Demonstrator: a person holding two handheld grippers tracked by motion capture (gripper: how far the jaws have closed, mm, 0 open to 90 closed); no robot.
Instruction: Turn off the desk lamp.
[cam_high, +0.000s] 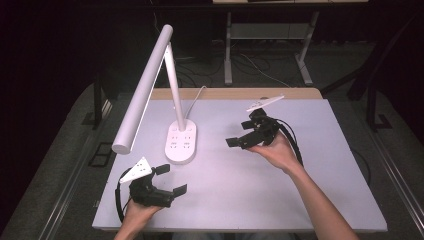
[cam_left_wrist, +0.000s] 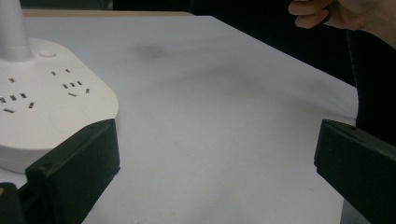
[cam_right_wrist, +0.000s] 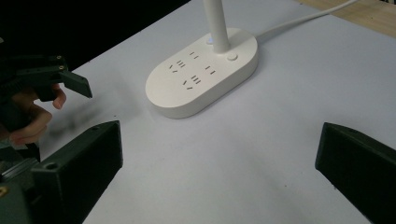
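No legible text, labels or numbers on the lamp base (cam_high: 181, 141).

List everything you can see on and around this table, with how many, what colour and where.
Desk lamp: one, white, left half of the table, long head tilted down toward the near left.
Lamp base: one, white oval with socket holes and a round button, left of centre.
Power cord: one, white, runs from the base to the far edge.
Table: one, pale grey top with a wooden strip along the far edge.
Floor cables: several, dark and light, beyond the table.
Left claw: one, black, near left, jaws apart, holding nothing.
Right claw: one, black, right of the base, jaws apart, holding nothing.
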